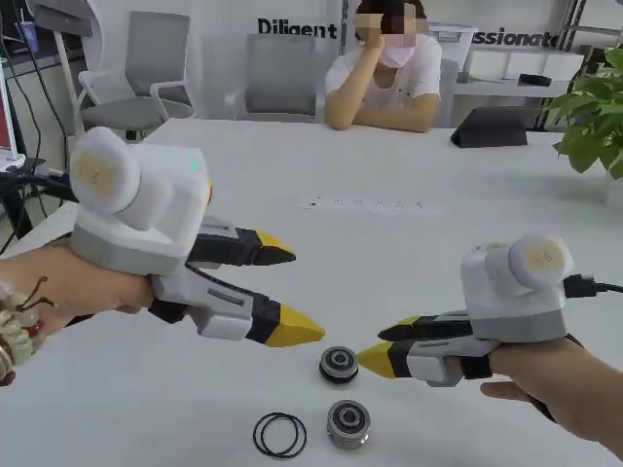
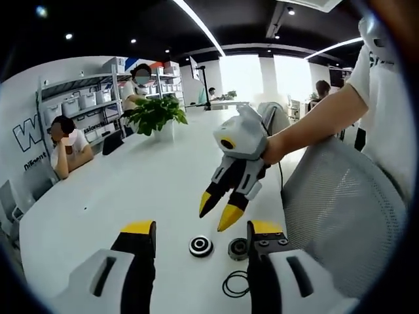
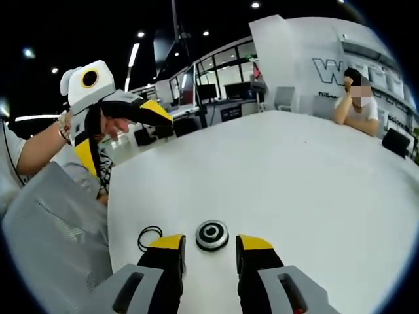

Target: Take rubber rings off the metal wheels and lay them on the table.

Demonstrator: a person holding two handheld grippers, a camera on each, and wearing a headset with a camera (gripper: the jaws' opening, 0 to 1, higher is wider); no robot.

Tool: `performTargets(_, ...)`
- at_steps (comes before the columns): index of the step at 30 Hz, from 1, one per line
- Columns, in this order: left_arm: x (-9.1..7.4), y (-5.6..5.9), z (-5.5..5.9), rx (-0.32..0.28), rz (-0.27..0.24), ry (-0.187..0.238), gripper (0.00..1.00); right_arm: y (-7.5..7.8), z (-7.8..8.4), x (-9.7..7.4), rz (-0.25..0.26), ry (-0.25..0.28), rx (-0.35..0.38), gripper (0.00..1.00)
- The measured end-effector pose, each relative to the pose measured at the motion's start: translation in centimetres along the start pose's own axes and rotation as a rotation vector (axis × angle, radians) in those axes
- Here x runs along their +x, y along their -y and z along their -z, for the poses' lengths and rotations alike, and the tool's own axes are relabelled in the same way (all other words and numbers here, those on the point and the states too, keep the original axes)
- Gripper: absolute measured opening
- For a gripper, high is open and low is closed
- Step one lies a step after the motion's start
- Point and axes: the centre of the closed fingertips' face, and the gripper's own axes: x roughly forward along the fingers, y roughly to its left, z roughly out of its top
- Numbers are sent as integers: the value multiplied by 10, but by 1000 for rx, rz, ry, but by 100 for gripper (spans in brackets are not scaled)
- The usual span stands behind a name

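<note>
the left gripper is held above the white table with its jaws wide apart and nothing clamped. the right gripper is also held with its jaws parted and empty. its yellow tips are just beside a metal wheel, which is seen between its jaws in the right gripper view. a second wheel is set nearer the person. black rubber rings are laid flat, overlapping, just beside that wheel, on the left gripper's side.
</note>
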Motion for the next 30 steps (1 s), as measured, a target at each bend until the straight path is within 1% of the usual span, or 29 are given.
performTargets(4,19,-10,9,14,-36,-24,51,4,7,5,14,-17,-3,26)
performTargets(6,30,-14,16,14,-55,-36,49,4,10,8,18,-28,0,25)
performTargets(7,34,-15,19,12,-59,-41,48,4,12,9,20,-35,2,25)
performTargets(8,38,-16,23,8,-61,-46,47,5,15,11,29,-53,6,23)
performTargets(9,43,-17,29,-4,-63,-56,45,8,20,11,52,-80,6,21)
performTargets(11,51,-16,38,-26,-53,-66,42,8,22,14,50,-89,-16,20)
performTargets(14,59,-16,47,-28,-51,-68,36,9,26,16,49,-97,0,20)
performTargets(16,63,-18,52,-39,-65,-72,32,10,29,17,56,-106,6,20)
performTargets(17,64,-19,54,-49,-72,-71,30,10,31,18,63,-112,9,20)
performTargets(18,65,-21,56,-77,-86,-62,29,10,31,18,65,-113,9,20)
performTargets(20,67,-21,59,-108,-93,-42,26,11,31,18,65,-113,10,20)
performTargets(22,68,-20,63,-123,-95,-37,22,11,30,19,63,-107,16,20)
performTargets(25,71,-16,68,-138,-85,-40,19,10,30,22,57,-101,33,20)
performTargets(27,75,-10,71,-167,-62,-43,19,8,31,24,54,-97,46,20)
performTargets(28,77,-8,72,-165,-56,-45,19,7,31,25,52,-97,45,20)
performTargets(29,80,-4,74,-148,-46,-56,19,7,32,26,50,-100,44,20)
performTargets(30,81,-3,75,-138,-44,-63,18,6,33,27,54,-105,38,20)
